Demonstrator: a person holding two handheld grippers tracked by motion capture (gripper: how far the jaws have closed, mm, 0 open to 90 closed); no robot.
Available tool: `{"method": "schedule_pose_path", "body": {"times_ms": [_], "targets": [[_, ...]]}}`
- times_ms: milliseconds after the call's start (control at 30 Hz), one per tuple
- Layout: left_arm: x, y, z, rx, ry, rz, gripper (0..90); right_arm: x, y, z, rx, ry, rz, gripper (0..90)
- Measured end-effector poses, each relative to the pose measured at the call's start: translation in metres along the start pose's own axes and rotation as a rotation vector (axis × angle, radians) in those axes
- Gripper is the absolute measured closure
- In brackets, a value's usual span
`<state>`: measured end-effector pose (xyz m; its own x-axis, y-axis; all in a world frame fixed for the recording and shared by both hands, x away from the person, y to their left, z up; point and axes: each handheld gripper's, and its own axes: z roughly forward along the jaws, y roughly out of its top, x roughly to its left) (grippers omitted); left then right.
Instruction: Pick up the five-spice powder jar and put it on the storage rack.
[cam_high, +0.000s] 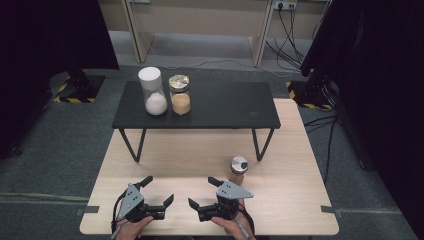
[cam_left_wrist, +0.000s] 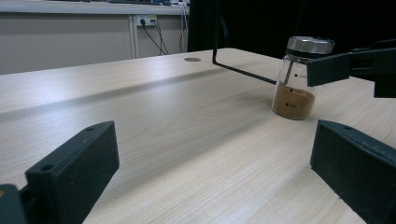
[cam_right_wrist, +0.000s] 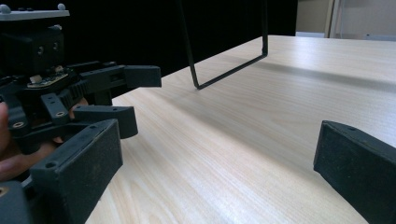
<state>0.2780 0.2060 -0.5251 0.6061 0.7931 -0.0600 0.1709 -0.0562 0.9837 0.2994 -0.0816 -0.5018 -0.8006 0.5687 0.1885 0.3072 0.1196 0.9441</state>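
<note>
Wooden table (cam_high: 165, 150): small spice jar (cam_high: 238, 170) standing just beyond right gripper (cam_high: 203, 192); both grippers, incl. left gripper (cam_high: 158, 190), resting w/ jaws apart. Approach pending; next: right reaching fwd, straddling jar.

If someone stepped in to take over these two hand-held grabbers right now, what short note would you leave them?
Left gripper: open, holds nothing, low over the wooden table near its front edge.
Right gripper: open, holds nothing, facing the left one.
Small spice jar: upright on the wooden table, just beyond the right gripper, lid on, untouched.
White-lidded jar and gold-lidded jar: side by side at the left end of the black shelf.
Done: nothing visibly handled.
Left: probably grasp the small spice jar; the right gripper is nearest.
</note>
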Motion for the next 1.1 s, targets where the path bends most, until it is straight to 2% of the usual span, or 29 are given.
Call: {"method": "schedule_pose_path", "body": {"times_ms": [567, 833, 1100], "targets": [[0.0, 0.0, 0.0, 0.0, 0.001, 0.0, 0.5, 0.0, -0.009, -0.022, -0.007, -0.027, 0.012, 1.5], [0.0, 0.0, 0.001, 0.001, 0.002, -0.001, 0.5, -0.004, -0.012, -0.035, -0.012, -0.065, 0.01, 1.4], [0.0, 0.0, 0.001, 0.001, 0.001, -0.002, 0.5, -0.013, -0.016, -0.05, -0.025, -0.127, 0.012, 1.4]]}}
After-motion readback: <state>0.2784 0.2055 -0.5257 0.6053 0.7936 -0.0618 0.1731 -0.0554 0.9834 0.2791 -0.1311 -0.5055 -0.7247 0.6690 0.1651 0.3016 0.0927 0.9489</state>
